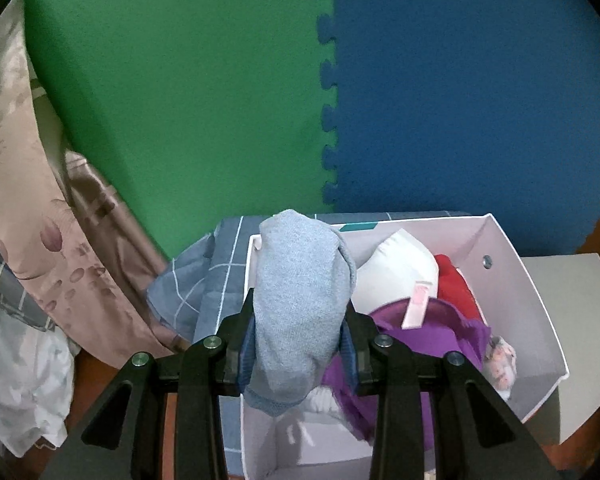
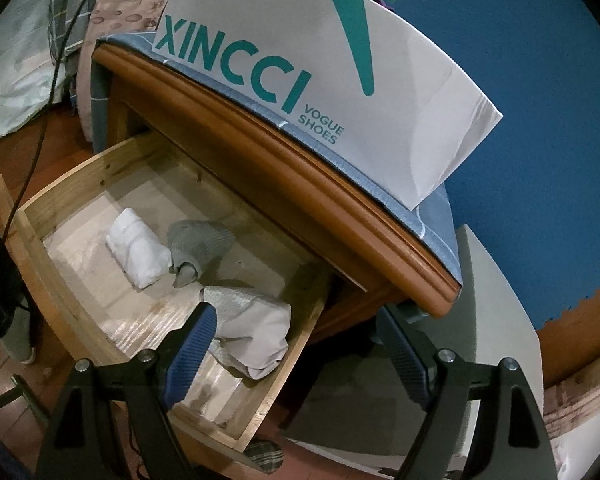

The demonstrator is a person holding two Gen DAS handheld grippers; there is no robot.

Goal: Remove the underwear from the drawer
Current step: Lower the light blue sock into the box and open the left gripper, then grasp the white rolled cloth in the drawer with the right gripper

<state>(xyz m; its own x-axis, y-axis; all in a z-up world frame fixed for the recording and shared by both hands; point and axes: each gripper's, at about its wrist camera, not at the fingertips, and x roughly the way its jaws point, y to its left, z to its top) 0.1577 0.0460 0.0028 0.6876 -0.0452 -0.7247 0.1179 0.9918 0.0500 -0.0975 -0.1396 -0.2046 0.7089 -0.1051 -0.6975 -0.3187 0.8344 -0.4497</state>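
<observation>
Only the left wrist view shows the left gripper (image 1: 298,344) clamped on a rolled grey-blue underwear piece (image 1: 300,300) at lower centre, held over the white shoebox (image 1: 540,304) whose inside, to the right, holds white, purple and red garments. Only the right wrist view shows the open wooden drawer (image 2: 48,280) at lower left, with a white roll (image 2: 138,254), a grey roll (image 2: 198,246) and a beige bundle (image 2: 256,336) inside. There the right gripper (image 2: 296,332) stands wide and empty at lower centre, its left finger over the drawer, below the box's lettered side at the top.
</observation>
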